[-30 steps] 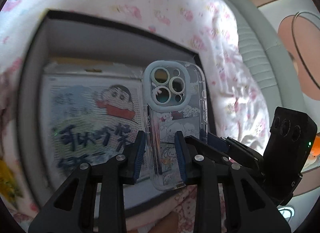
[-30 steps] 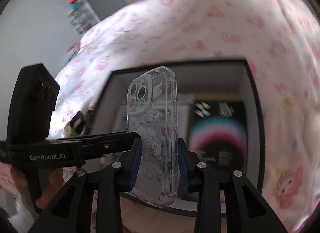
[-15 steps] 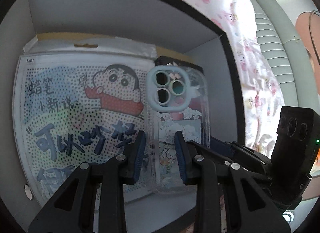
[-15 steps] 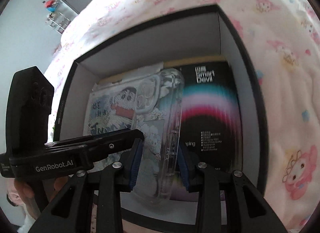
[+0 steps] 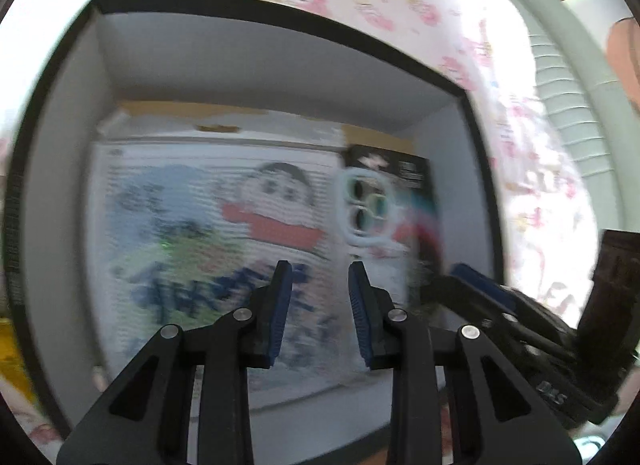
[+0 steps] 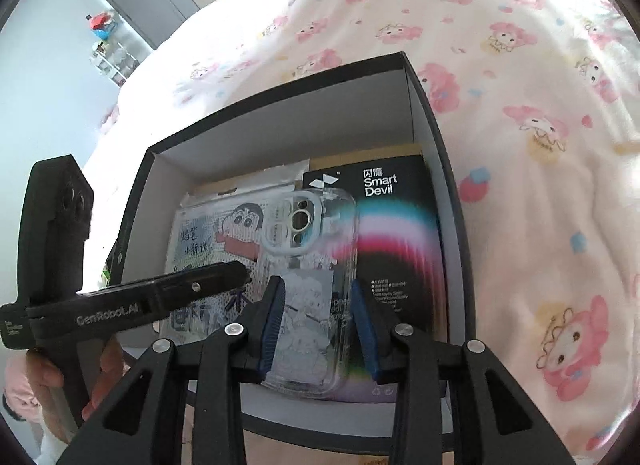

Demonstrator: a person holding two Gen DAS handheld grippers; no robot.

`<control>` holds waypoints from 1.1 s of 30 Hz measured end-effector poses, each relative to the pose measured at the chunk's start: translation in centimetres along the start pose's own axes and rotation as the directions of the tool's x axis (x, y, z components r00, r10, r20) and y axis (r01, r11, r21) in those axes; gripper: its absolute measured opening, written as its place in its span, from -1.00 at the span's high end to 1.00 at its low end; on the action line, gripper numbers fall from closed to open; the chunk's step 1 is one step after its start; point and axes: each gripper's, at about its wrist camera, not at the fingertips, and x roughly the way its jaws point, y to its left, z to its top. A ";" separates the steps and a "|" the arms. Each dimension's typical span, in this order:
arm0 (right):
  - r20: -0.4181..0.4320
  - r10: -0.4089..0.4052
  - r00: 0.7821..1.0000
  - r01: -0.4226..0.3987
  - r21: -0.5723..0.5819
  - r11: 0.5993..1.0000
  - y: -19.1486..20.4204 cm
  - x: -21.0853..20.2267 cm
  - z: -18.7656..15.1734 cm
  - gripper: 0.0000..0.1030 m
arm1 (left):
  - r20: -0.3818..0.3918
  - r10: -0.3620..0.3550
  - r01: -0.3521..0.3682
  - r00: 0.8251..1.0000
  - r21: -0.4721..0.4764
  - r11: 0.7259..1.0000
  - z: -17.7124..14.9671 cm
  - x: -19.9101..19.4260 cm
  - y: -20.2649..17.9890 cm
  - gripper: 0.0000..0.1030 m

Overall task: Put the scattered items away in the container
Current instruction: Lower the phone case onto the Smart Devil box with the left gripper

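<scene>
Hovering over the box [image 6: 432, 113], the right claw [image 6: 316, 325] is standing part-open. Its pads are straddling but apparently not pinching the clear phone case [image 6: 308, 257], which is lying flat inside the box across the cartoon packet [image 6: 212, 233] and black carton [image 6: 400, 225]. The left claw [image 5: 316, 305] is gaping empty. Lifting out crookedly risks a pad snagging the case rim and dragging it out of the box.

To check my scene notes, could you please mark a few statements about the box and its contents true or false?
1. The box holds a black pack. True.
2. The cartoon pack lies right of the black one. False: it lies left of it.
3. The case is opaque. False: it is clear.
4. The left gripper has nothing between its jaws. True.
5. The box sits on bare wood. False: it sits on pink-patterned cloth.
</scene>
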 end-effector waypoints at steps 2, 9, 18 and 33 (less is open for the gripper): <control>-0.004 -0.011 1.000 0.011 -0.008 1.000 0.0 0.1 0.1 0.39 | -0.015 0.025 -0.025 1.000 0.003 1.000 0.1 0.4 -0.1 0.46; -0.003 -0.037 0.999 0.037 -0.034 0.999 0.4 0.3 -0.1 0.39 | -0.083 -0.026 0.031 0.996 0.057 0.998 -0.9 1.8 -2.2 0.45; -0.030 -0.054 0.998 0.052 -0.059 0.997 0.7 1.2 -0.2 0.39 | 0.014 0.042 -0.042 0.999 0.011 0.999 -2.0 -1.6 0.6 0.48; -0.081 -0.036 0.996 0.031 -0.055 0.998 0.6 2.0 -0.7 0.39 | -0.085 -0.018 0.027 0.996 0.107 0.994 -4.0 -0.9 -0.1 0.62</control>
